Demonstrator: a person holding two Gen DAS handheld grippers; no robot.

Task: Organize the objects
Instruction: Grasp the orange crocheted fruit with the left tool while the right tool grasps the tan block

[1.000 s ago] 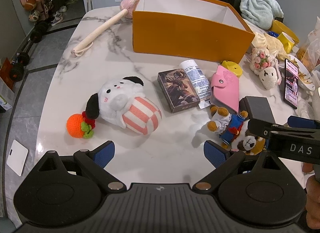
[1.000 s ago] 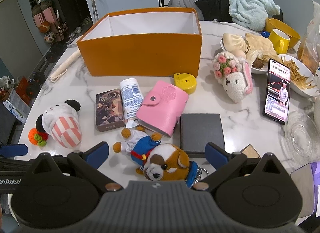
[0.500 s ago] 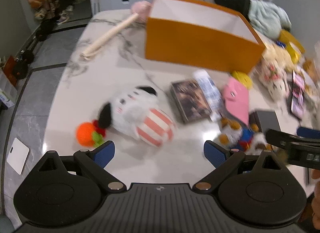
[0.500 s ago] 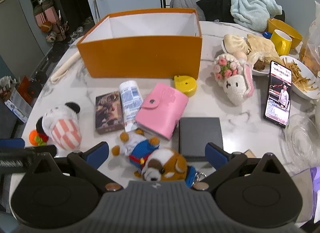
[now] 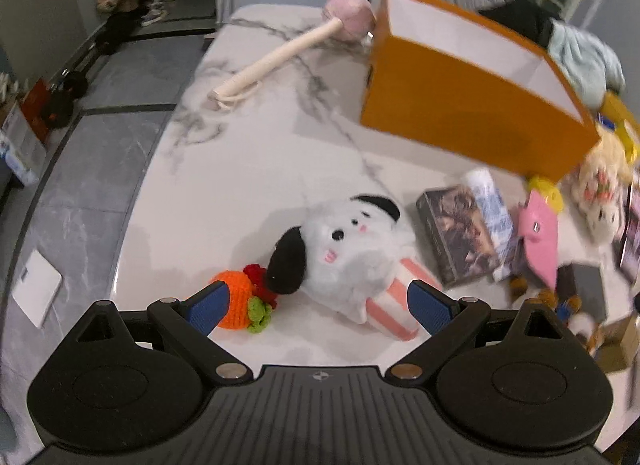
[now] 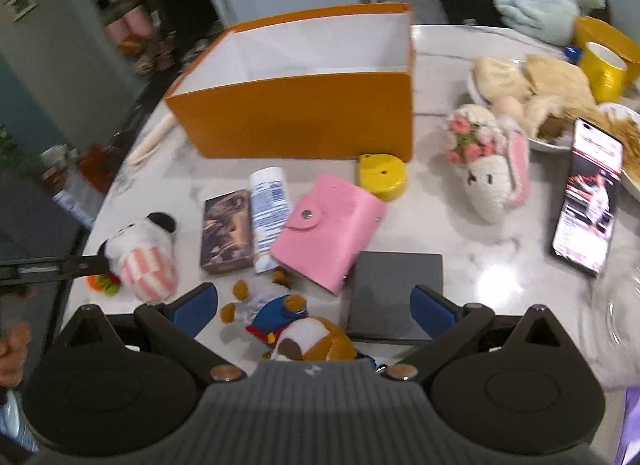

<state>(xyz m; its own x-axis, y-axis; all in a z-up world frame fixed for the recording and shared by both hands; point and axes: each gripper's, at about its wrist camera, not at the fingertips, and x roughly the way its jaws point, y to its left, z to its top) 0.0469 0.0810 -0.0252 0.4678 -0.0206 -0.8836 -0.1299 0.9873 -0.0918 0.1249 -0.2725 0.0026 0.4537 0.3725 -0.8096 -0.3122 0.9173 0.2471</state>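
The left gripper (image 5: 318,307) is hanging wide open around the white plush dog (image 5: 344,253) on the marble table (image 5: 256,169), risking also pinching the attached orange crochet ball (image 5: 236,297), while the right gripper (image 6: 314,305) is idling open.

**Two wrist cameras, one shared tabletop**

The left wrist view looks down close over the white dog plush (image 5: 352,253) at the table's (image 5: 256,169) edge. The right wrist view sits farther right, facing the orange box (image 6: 304,121). Both share plush, box and pink wallet (image 6: 328,225).
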